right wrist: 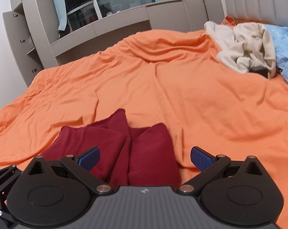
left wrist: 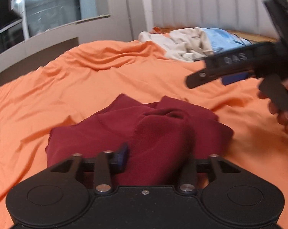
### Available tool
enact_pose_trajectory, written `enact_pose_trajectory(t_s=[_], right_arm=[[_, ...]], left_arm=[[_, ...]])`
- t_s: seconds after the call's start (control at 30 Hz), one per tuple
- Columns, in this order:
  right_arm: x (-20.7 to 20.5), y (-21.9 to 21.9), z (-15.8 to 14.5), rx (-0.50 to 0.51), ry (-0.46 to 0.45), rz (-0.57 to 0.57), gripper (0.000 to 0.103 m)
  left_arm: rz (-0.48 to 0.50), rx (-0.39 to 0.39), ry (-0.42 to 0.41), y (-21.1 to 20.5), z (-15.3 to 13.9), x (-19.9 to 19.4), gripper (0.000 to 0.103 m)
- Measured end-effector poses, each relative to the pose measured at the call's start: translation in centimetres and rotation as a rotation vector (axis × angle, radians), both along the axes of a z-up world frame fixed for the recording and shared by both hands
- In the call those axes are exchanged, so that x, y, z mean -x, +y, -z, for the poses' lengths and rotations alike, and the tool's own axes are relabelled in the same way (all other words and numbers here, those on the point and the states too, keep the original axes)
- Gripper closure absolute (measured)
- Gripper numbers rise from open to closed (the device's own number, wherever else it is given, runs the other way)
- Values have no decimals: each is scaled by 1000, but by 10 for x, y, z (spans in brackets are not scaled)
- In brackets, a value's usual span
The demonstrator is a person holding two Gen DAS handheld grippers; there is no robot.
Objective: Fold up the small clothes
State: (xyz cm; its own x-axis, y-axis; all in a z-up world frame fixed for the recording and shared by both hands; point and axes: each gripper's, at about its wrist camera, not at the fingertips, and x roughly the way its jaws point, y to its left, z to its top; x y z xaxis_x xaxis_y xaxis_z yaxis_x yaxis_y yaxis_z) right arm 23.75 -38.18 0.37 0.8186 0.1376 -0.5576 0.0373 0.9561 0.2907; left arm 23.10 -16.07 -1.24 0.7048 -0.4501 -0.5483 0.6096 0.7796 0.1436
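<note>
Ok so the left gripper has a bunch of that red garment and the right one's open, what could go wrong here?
1. The left gripper pinches a thick bunch of the red garment, so lifting may drag several layers and undo the fold.
2. The right gripper is open above the garment, so nothing pins the other side and it may slide on the wrinkled orange sheet.

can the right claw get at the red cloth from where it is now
Probably yes: the right claw is open, right over the red cloth, nothing between. The left claw already grips the cloth.
</note>
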Motion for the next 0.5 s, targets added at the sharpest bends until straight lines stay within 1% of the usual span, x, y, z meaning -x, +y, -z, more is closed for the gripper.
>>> enact_pose_trajectory(t_s=[0.07,0.13,0.2,0.27,0.33,0.4,0.43,0.5], right_arm=[[-1,2,1,-3,7,-6,0],[1,7,1,-3,8,-11,0],[-1,11,3,7,18,-26,0],[-3,17,6,21,34,-65,0],[-2,25,9,40,46,-116,0],[-1,35,10,80,54,-156,0],[0,39,10,107,53,-169,0],[1,47,11,181,55,-178,0]], left_arm=[[20,22,4,-2,-2,3,33],[31,34,8,-1,-3,12,26],[40,33,0,0,-4,18,24],[45,23,-24,5,-5,28,21],[52,12,-45,8,-8,33,21],[60,1,-59,10,-9,38,21],[60,-4,-67,11,-9,40,22],[59,-16,-75,11,-10,42,30]])
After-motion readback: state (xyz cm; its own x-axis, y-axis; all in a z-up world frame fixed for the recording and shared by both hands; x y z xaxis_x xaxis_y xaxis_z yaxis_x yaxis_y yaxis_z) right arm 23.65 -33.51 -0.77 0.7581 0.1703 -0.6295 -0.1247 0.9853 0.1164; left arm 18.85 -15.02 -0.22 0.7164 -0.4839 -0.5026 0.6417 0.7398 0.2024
